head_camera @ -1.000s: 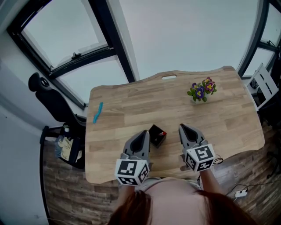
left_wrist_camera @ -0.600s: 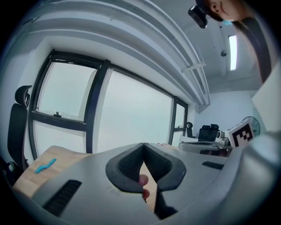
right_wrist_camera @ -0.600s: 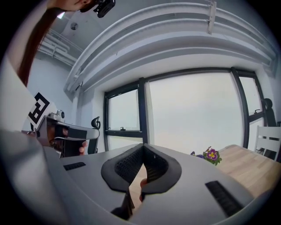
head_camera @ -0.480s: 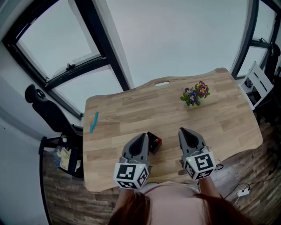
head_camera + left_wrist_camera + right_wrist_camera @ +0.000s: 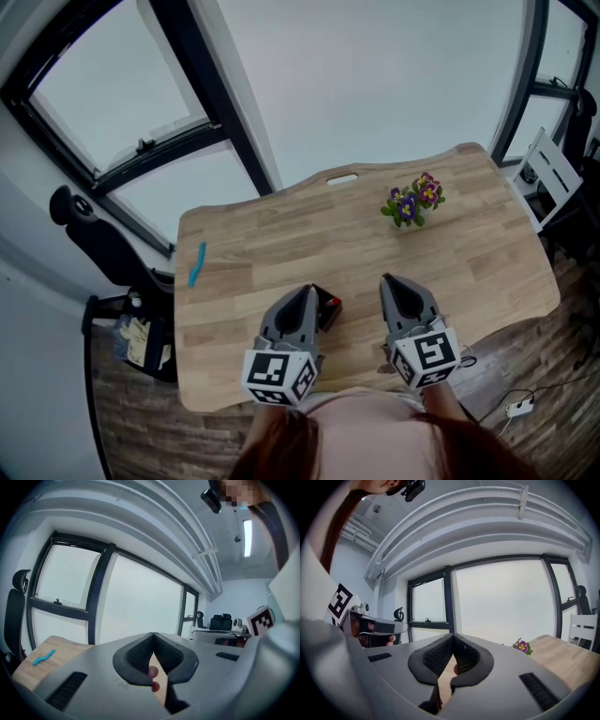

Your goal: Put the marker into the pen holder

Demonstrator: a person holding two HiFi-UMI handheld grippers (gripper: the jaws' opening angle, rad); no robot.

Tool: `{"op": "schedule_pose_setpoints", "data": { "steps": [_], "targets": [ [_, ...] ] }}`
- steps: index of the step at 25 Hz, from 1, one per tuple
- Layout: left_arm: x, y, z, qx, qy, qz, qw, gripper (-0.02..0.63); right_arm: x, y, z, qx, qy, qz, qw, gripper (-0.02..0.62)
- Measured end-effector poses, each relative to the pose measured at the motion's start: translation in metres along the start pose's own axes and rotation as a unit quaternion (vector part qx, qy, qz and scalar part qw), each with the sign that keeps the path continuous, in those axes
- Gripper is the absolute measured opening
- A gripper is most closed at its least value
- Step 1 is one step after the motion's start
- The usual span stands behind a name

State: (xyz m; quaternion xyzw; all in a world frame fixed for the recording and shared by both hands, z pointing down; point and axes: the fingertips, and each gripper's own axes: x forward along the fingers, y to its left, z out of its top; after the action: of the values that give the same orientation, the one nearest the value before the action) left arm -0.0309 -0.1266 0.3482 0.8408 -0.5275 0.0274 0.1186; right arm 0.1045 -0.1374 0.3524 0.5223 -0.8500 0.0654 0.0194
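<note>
A blue marker (image 5: pixel 196 263) lies near the left edge of the wooden table (image 5: pixel 469 253); it also shows at the far left of the left gripper view (image 5: pixel 43 657). A small black pen holder (image 5: pixel 327 310) with something red in it stands near the front middle, partly hidden by my left gripper (image 5: pixel 306 290). That gripper is shut and empty, its tips (image 5: pixel 153 635) meeting just left of the holder. My right gripper (image 5: pixel 390 279) hovers to the holder's right, jaws (image 5: pixel 453 636) closed with nothing between them. Both are far from the marker.
A pot of purple and yellow flowers (image 5: pixel 411 202) stands at the back right of the table and shows in the right gripper view (image 5: pixel 521 646). A black office chair (image 5: pixel 94 234) is off the left edge, a white chair (image 5: pixel 548 173) off the right. Windows lie behind.
The head view has shifted a little. My left gripper now covers more of the black holder. Both grippers stay shut near the front edge.
</note>
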Motion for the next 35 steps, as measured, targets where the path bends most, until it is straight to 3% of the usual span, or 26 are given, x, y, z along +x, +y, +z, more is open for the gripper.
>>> {"op": "schedule_pose_setpoints", "data": {
  "steps": [26, 35],
  "targets": [
    [0.016, 0.000, -0.009, -0.015, -0.001, 0.029, 0.9995, 0.002, 0.018, -0.016, -0.006, -0.027, 0.023, 0.014, 0.999, 0.000],
    [0.011, -0.011, -0.012, -0.018, 0.002, 0.016, 0.9997, 0.002, 0.004, -0.018, -0.005, -0.020, 0.017, 0.001, 1.000, 0.000]
  ]
}}
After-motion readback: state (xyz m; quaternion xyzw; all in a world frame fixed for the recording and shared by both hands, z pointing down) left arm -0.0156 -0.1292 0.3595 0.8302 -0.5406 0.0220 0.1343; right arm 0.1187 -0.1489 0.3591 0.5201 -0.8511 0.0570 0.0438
